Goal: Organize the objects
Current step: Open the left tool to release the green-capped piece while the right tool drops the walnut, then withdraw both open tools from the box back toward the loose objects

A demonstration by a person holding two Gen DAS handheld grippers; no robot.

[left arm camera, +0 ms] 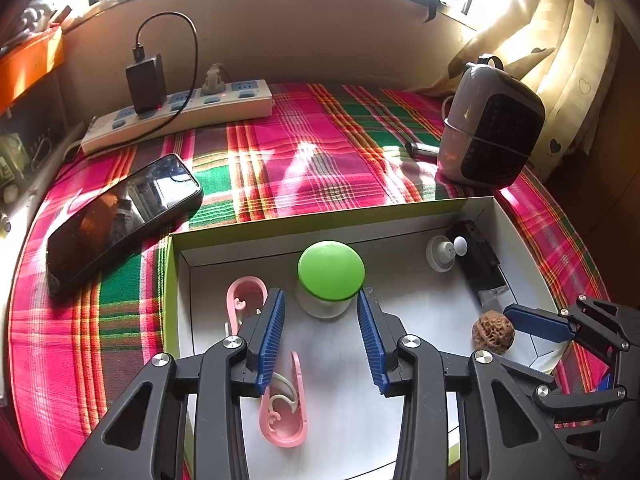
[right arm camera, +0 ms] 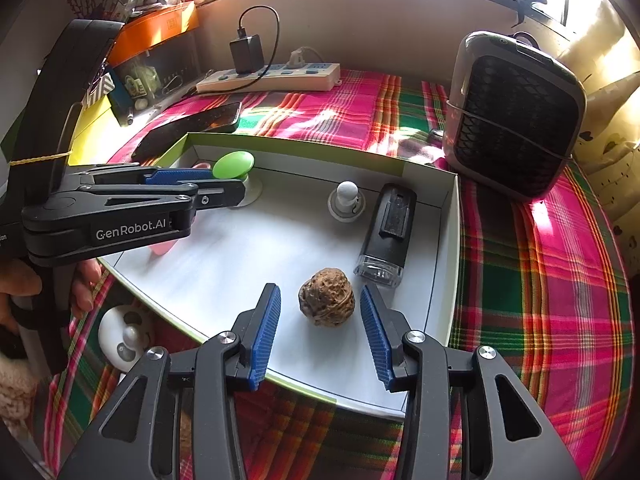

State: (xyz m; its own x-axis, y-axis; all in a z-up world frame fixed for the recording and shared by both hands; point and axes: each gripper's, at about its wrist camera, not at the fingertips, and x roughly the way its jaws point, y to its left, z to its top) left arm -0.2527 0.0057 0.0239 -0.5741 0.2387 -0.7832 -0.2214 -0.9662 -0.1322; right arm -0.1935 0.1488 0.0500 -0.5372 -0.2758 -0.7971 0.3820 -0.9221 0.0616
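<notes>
Your left gripper has its jaws spread just short of the green-lidded jar; your right gripper has its jaws spread around the walnut, not touching, inside the white tray.

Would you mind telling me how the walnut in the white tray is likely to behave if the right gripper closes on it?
The walnut looks hard and stiff, so it probably won't deform. Its rounded shape suggests it may roll on the smooth tray if nudged. Its wrinkled shell should give the ribbed fingers decent purchase.
</notes>
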